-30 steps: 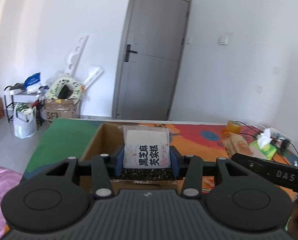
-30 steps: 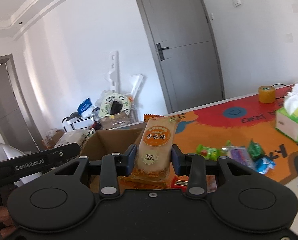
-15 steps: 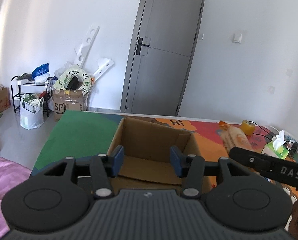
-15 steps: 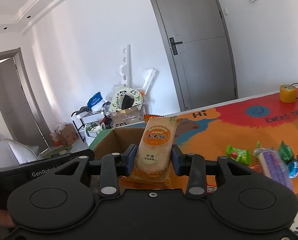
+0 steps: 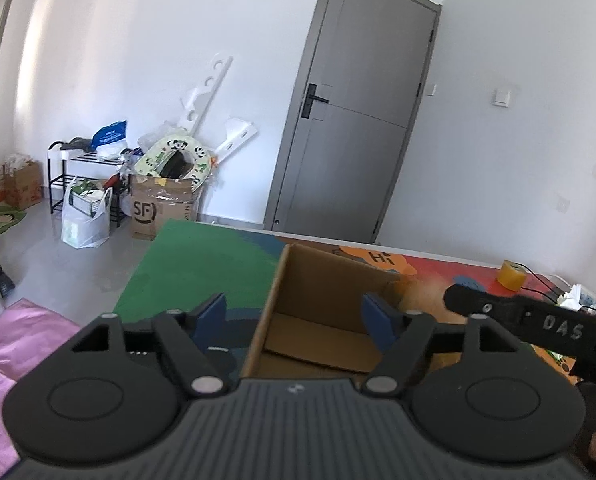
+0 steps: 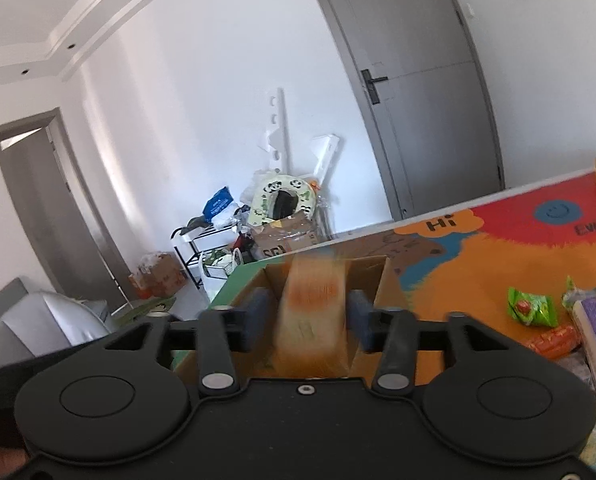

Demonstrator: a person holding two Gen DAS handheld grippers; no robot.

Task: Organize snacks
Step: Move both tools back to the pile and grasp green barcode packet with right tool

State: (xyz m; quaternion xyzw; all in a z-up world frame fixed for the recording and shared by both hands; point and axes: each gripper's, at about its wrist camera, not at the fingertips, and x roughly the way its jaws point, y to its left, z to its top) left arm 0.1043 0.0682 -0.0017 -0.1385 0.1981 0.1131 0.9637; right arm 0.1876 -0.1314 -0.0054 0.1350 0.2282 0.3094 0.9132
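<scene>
The left gripper [image 5: 293, 312] hangs spread wide with nothing in it above the open cardboard box [image 5: 330, 280]. Between the parted fingers of the right gripper [image 6: 308, 314], a motion-blurred orange-and-tan snack packet [image 6: 312, 320] stands upright over the box; contact unclear.

The left gripper [image 5: 293, 316] has a ribbed grey-black body, two round black discs, silver pivot screws and blue finger pads [image 5: 378, 322]. Beside it a black bar reads "DAS" in white. The right gripper [image 6: 306, 322] is smooth black, with matching discs, silver screws and blue pads [image 6: 257, 316].
</scene>
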